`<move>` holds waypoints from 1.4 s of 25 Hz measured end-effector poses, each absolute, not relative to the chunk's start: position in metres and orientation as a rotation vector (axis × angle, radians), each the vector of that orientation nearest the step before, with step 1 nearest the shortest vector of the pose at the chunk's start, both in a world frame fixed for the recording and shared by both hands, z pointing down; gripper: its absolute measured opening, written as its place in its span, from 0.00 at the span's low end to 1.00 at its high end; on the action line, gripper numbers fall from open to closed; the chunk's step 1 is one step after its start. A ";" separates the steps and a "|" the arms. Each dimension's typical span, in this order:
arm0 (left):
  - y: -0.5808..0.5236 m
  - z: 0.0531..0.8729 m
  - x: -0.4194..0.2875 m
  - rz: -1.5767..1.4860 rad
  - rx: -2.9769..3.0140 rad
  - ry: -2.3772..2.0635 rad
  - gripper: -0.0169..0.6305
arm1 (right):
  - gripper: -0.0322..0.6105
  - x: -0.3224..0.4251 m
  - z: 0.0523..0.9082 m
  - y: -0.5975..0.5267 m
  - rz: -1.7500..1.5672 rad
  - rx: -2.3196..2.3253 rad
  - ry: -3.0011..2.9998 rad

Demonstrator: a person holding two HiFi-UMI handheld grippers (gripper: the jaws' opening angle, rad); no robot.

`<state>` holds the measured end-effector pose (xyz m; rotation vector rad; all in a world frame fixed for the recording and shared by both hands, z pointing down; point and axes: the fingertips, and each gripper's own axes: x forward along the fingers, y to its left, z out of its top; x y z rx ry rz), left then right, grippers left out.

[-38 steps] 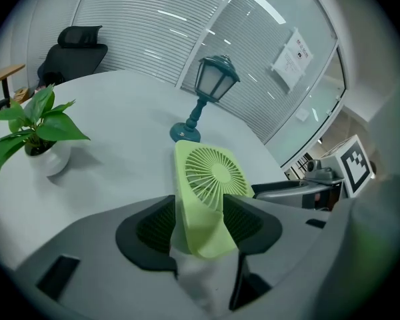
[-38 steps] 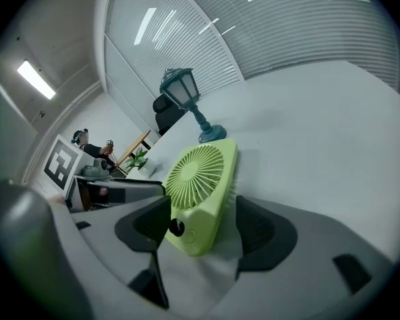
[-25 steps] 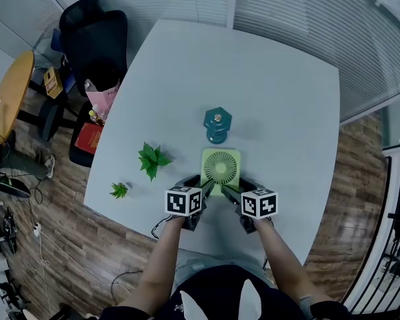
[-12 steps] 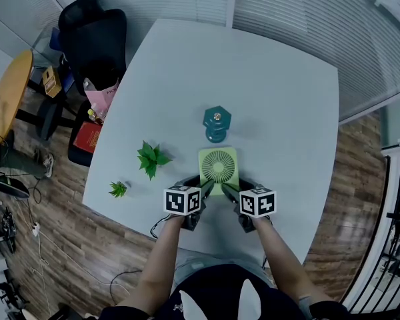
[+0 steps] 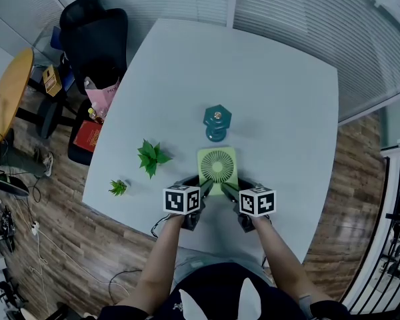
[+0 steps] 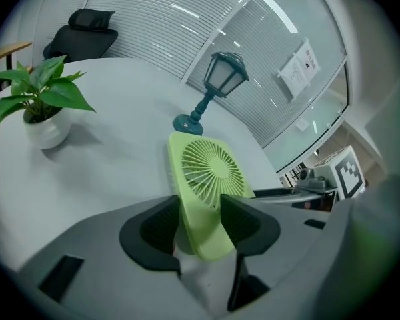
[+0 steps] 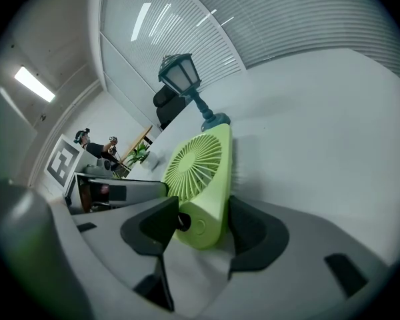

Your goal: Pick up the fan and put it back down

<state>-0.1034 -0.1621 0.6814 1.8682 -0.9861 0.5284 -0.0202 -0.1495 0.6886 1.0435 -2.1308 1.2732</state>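
Observation:
A light green square fan (image 5: 218,167) sits on the white table (image 5: 287,99) just in front of me, its grille facing up. My left gripper (image 5: 205,188) is at its near left corner and my right gripper (image 5: 228,191) at its near right corner. In the left gripper view the fan (image 6: 210,179) fills the gap of the left gripper (image 6: 201,224), with both pads against it. In the right gripper view the right gripper (image 7: 203,227) is closing on the fan (image 7: 200,172): one pad meets a small black knob, the other the back.
A teal lantern-shaped lamp (image 5: 217,124) stands just beyond the fan. A leafy plant in a white pot (image 5: 151,159) and a smaller plant (image 5: 119,190) are to the left. A black chair (image 5: 97,39) and a wooden side table (image 5: 10,92) stand off the table's left edge.
Both pairs of jaws have drawn in on the fan's near corners. The fan has shifted very slightly away and to the left; the hands have kept still.

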 end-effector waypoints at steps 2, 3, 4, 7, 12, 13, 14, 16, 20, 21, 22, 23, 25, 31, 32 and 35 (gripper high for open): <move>-0.161 0.681 -0.104 0.523 1.866 -0.991 0.34 | 0.42 -0.020 0.688 -0.149 1.271 1.042 -2.134; -0.161 0.680 -0.104 0.520 1.866 -0.994 0.34 | 0.42 -0.021 0.688 -0.149 1.269 1.041 -2.135; -0.161 0.679 -0.104 0.520 1.866 -0.996 0.34 | 0.42 -0.021 0.687 -0.149 1.266 1.041 -2.137; -0.161 0.677 -0.105 0.521 1.871 -1.003 0.34 | 0.41 -0.021 0.684 -0.149 1.256 1.046 -2.140; -0.162 0.669 -0.105 0.510 1.884 -1.014 0.34 | 0.41 -0.021 0.676 -0.150 1.241 1.051 -2.154; -0.161 0.667 -0.105 0.506 1.886 -1.014 0.34 | 0.41 -0.021 0.674 -0.149 1.237 1.052 -2.156; -0.161 0.666 -0.105 0.503 1.887 -1.015 0.34 | 0.41 -0.020 0.672 -0.149 1.233 1.054 -2.158; -0.160 0.663 -0.105 0.500 1.892 -1.019 0.34 | 0.41 -0.020 0.669 -0.148 1.227 1.057 -2.162; -0.157 0.657 -0.104 0.488 1.899 -1.025 0.34 | 0.41 -0.020 0.663 -0.146 1.218 1.060 -2.174; -0.156 0.655 -0.104 0.484 1.899 -1.027 0.34 | 0.41 -0.020 0.661 -0.145 1.214 1.060 -2.177; -0.154 0.654 -0.105 0.481 1.899 -1.029 0.34 | 0.41 -0.020 0.660 -0.144 1.211 1.060 -2.179; -0.153 0.652 -0.105 0.479 1.900 -1.031 0.34 | 0.40 -0.020 0.658 -0.143 1.208 1.060 -2.182; -0.151 0.650 -0.105 0.477 1.902 -1.034 0.34 | 0.40 -0.020 0.656 -0.141 1.203 1.061 -2.186; -0.144 0.641 -0.104 0.464 1.914 -1.041 0.34 | 0.40 -0.019 0.647 -0.134 1.194 1.067 -2.197; -0.143 0.639 -0.104 0.462 1.916 -1.044 0.34 | 0.40 -0.019 0.646 -0.133 1.192 1.068 -2.199; -0.139 0.635 -0.104 0.454 1.921 -1.051 0.34 | 0.40 -0.019 0.641 -0.129 1.185 1.071 -2.203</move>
